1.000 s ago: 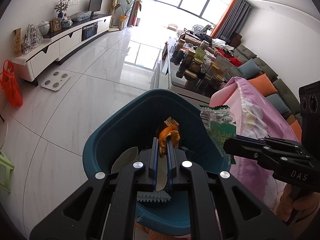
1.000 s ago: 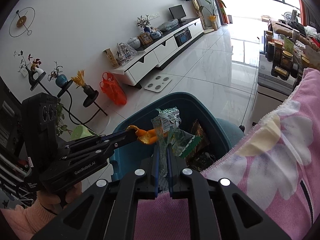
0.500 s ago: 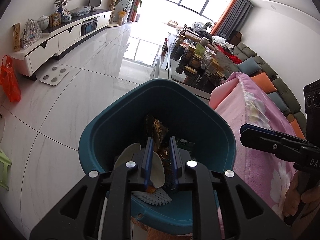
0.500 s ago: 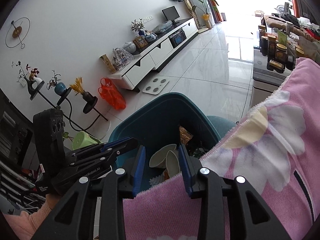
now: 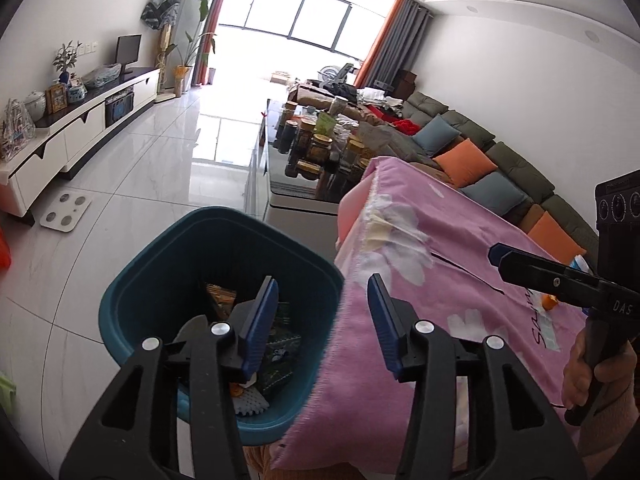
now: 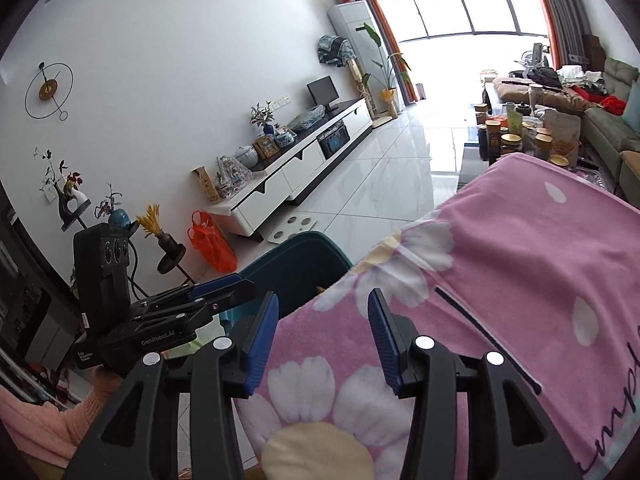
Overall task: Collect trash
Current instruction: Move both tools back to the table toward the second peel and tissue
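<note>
- Your left gripper point(image 5: 322, 316) has its jaws spread wide and holds nothing; it hangs over the near rim where bin and cloth meet
- Your right gripper point(image 6: 323, 330) is likewise wide apart and empty, above the pink flowered cloth point(image 6: 520, 264)
- The teal bin point(image 5: 160, 256) sits just beside the cloth's edge, with wrappers and peel point(image 5: 276, 352) lying inside
- A small orange scrap point(image 5: 549, 301) lies on the cloth, farther right

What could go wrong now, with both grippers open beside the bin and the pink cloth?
1. An orange scrap lies on the pink cloth under the right gripper; it could be overlooked.
2. The cloth's fringe overhangs the teal bin; the open left gripper, which straddles that edge, might snag it and drag the cloth.
</note>
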Available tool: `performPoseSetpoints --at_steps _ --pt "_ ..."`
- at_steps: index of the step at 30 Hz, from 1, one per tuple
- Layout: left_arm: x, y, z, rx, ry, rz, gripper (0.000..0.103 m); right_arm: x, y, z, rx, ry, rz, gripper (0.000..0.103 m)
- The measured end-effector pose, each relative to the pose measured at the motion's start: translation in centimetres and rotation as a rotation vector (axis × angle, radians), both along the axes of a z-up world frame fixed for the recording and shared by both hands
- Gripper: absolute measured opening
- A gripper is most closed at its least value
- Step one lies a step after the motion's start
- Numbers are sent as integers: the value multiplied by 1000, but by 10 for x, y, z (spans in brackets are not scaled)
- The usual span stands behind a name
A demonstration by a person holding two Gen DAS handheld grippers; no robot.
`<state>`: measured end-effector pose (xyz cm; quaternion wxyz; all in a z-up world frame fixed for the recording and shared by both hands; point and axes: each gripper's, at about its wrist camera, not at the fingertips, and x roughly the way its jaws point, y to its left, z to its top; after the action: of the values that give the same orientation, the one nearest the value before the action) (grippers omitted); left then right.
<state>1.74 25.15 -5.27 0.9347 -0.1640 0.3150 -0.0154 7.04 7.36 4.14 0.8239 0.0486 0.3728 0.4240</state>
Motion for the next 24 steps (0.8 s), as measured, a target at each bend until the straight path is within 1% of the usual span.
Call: performPoseSetpoints --at_steps 3,7,12,16,18,20,24 --pt "7 -38 7 14 -14 -107 48 -5 -43 0 -4 -13 -101 46" --pt "22 -94 11 26 -12 -250 49 -9 -98 -5 -18 -6 -245 46" --pt "40 -162 12 23 -6 -397 49 -15 -162 -12 -31 0 -419 47" --pt "55 -209 10 31 17 -487 49 -10 -213 -20 -39 12 -540 50" --pt "62 -234 7 31 31 -530 49 -6 -237 -24 -37 25 -592 50" --pt "70 -257 3 36 50 -563 49 -1 -258 -29 -44 24 -636 52" --pt "85 -296 0 55 63 -622 49 9 -286 -35 -50 32 -698 53"
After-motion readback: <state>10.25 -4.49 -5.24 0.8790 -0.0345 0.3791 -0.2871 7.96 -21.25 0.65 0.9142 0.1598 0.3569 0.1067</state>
